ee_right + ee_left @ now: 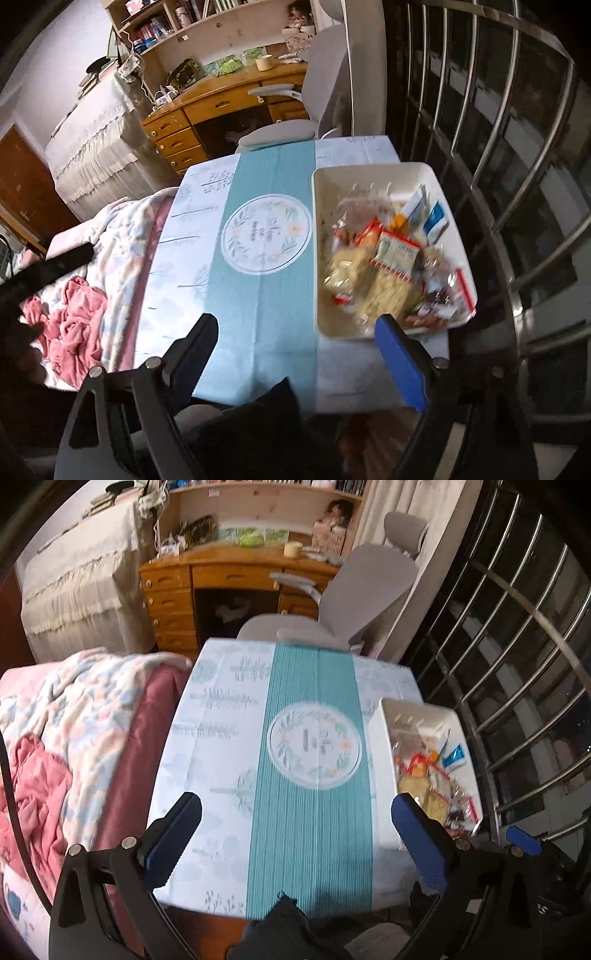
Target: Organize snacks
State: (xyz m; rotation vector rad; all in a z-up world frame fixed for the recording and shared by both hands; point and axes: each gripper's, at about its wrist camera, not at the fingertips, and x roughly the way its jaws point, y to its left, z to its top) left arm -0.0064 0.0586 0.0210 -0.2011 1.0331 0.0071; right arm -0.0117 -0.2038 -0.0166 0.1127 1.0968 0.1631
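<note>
A white bin (391,170) stands on the right side of the small table (258,314) and holds several snack packets (388,266). It also shows in the left wrist view (380,775) with the snack packets (428,775) inside. My left gripper (295,812) is open and empty above the table's near edge, to the left of the bin. My right gripper (295,332) is open and empty, its right finger (399,354) just in front of the bin's near wall. Part of the right gripper (524,840) shows at the right of the left wrist view.
A teal and white cloth (310,738) covers the table. A bed with blankets (66,746) lies to the left. A grey office chair (354,602) and a wooden desk (221,587) stand beyond. A barred window (498,147) is at the right.
</note>
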